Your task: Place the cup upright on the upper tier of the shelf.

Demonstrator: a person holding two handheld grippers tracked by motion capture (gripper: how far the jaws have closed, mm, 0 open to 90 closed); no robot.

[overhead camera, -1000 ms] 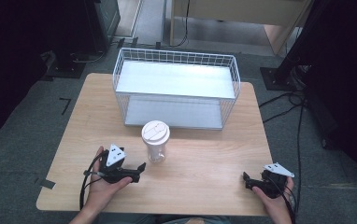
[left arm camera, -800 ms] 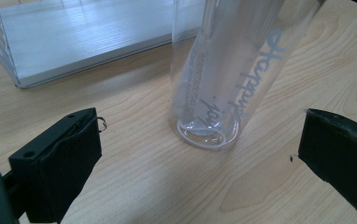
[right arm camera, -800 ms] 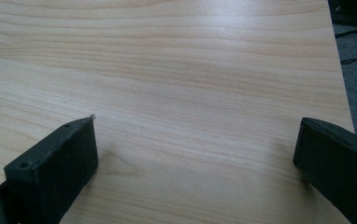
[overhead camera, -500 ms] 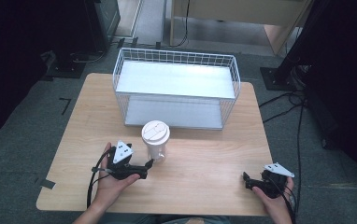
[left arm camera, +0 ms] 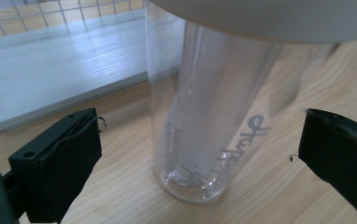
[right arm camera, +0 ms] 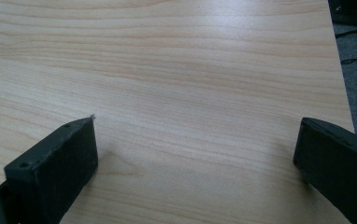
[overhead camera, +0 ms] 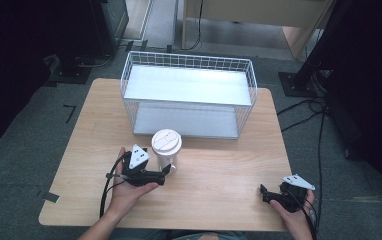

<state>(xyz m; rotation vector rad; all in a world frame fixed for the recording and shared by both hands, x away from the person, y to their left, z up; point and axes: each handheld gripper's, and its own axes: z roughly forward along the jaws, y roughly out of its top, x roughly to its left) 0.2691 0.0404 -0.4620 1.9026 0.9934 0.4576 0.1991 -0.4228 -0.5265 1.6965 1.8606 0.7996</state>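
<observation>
Step in hand: approach to grasp. The left gripper (overhead camera: 165, 172), at lower centre-left of the high view, stands with its fingers (left arm camera: 55, 161) wide apart on either side of a clear plastic tumbler (left arm camera: 204, 116) with a white lid (overhead camera: 166, 141). In the left gripper view the tumbler stands upright on the desk (overhead camera: 219, 175) at mid-frame, between the fingers, with a visible gap on both sides; no contact yet. It appears empty.

The tumbler stands just in front of the white wire basket (overhead camera: 189, 62), which occupies the upper centre of the high view.

The right gripper (overhead camera: 264, 192), at lower right of that view, rests over bare desk, fingers apart, holding nothing.

Next move, by judgement: close the left fingers squarely on the tumbler wall, gently, as thin plastic may deform.

Writing: grey cursive lettering runs up the tumbler wall; not legible.
</observation>
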